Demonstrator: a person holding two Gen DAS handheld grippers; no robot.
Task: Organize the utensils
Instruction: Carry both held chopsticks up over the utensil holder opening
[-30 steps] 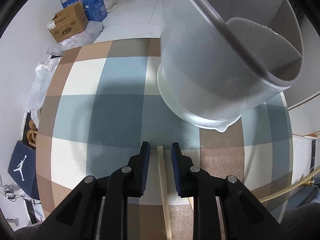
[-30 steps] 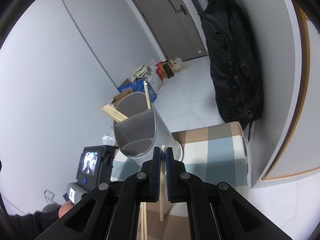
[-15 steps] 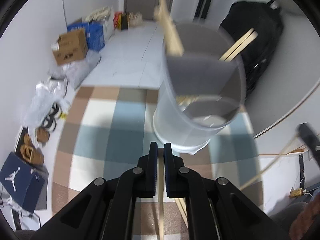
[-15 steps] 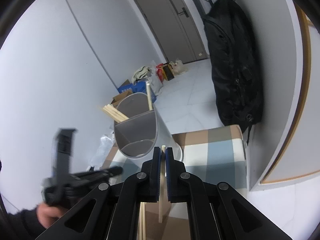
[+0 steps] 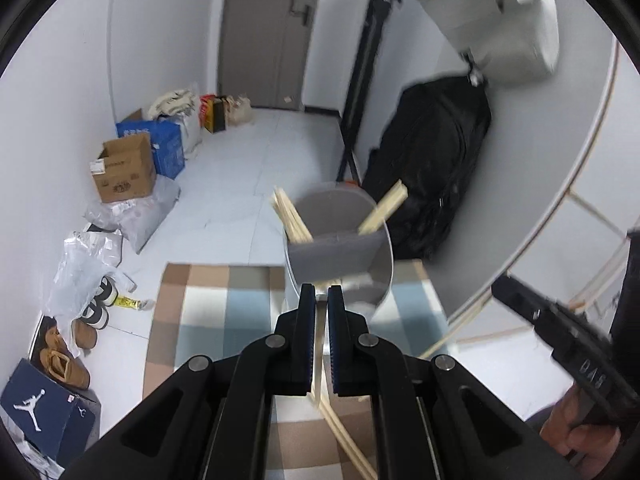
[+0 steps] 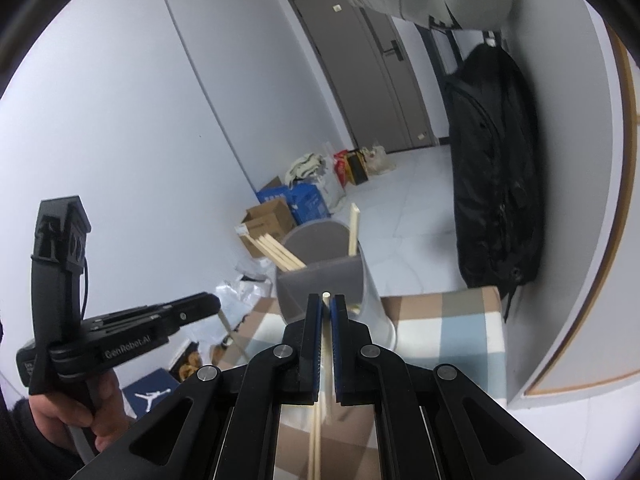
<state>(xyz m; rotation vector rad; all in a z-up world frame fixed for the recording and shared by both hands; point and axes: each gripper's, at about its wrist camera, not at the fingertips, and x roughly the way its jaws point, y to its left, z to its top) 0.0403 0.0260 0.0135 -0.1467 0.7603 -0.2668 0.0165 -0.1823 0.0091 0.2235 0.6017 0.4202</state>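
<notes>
Fingers (image 5: 304, 320) of left gripper (image 5: 317, 296) now clenched on chopstick (image 5: 318, 356) (previously parted), right fingers (image 6: 339, 320) unchanged on theirs.

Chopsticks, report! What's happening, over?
Left gripper shut on a chopstick. Right gripper shut on another chopstick. Grey divided holder ahead, sticks inside. Nothing blocking.

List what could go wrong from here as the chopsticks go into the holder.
1. The holder looks light and tall; a chopstick catching its rim or divider could tip it.
2. The right gripper pinches its chopstick near the tip, so the long end may swing.
3. The left gripper and its chopstick could crowd the same opening.
</notes>
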